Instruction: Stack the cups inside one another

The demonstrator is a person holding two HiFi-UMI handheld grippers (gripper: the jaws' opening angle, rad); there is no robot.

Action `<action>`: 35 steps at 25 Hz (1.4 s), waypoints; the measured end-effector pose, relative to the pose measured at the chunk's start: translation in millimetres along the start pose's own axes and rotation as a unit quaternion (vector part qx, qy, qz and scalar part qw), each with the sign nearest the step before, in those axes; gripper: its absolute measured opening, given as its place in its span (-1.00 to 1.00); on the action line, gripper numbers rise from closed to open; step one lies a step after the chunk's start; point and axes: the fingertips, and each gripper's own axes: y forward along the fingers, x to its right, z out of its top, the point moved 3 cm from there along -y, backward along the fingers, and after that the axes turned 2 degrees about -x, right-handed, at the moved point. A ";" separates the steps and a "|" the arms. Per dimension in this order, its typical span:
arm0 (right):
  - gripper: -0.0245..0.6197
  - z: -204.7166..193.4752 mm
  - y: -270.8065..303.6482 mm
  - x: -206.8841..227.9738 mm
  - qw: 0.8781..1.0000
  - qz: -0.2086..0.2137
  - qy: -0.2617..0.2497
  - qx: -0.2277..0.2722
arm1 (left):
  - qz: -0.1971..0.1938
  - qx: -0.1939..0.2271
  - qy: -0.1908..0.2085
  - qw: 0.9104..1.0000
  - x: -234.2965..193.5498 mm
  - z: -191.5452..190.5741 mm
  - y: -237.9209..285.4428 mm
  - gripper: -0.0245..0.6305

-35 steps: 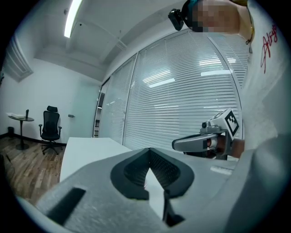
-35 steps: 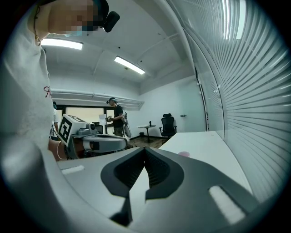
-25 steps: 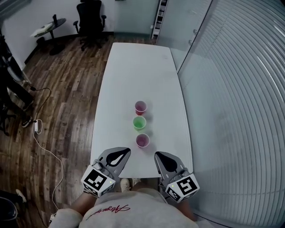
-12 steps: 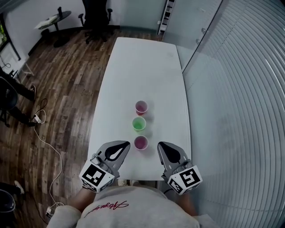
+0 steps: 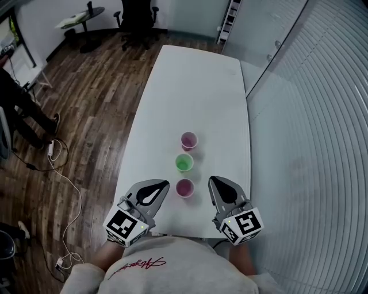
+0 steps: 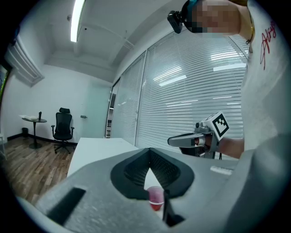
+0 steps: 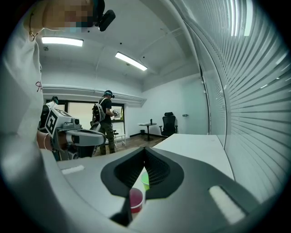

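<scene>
Three cups stand in a row on the white table (image 5: 195, 86): a pink cup (image 5: 189, 140) farthest, a green cup (image 5: 184, 163) in the middle, and a magenta cup (image 5: 184, 188) nearest. My left gripper (image 5: 165, 182) is shut and empty, just left of the magenta cup. My right gripper (image 5: 211, 178) is shut and empty, just right of it. Neither touches the cup. The left gripper view shows the magenta cup (image 6: 155, 198) past the closed tips (image 6: 149, 149). In the right gripper view the magenta cup (image 7: 135, 200) and green cup (image 7: 145, 179) sit beyond its closed tips (image 7: 144, 149).
A wall of blinds (image 5: 310, 143) runs close along the table's right side. Wooden floor (image 5: 86, 132) with a cable lies to the left, where a person (image 5: 17, 97) stands. An office chair (image 5: 138, 20) and a small round table (image 5: 80, 17) are at the far end.
Both grippers have moved forward over the table's near edge and now flank the nearest magenta cup. The cups have not moved. Both stay shut.
</scene>
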 end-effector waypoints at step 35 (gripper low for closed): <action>-0.82 -20.6 111.8 72.4 0.996 0.047 -0.064 -0.030 | 0.090 -0.025 -0.021 0.995 -50.4 -15.0 14.7 -0.94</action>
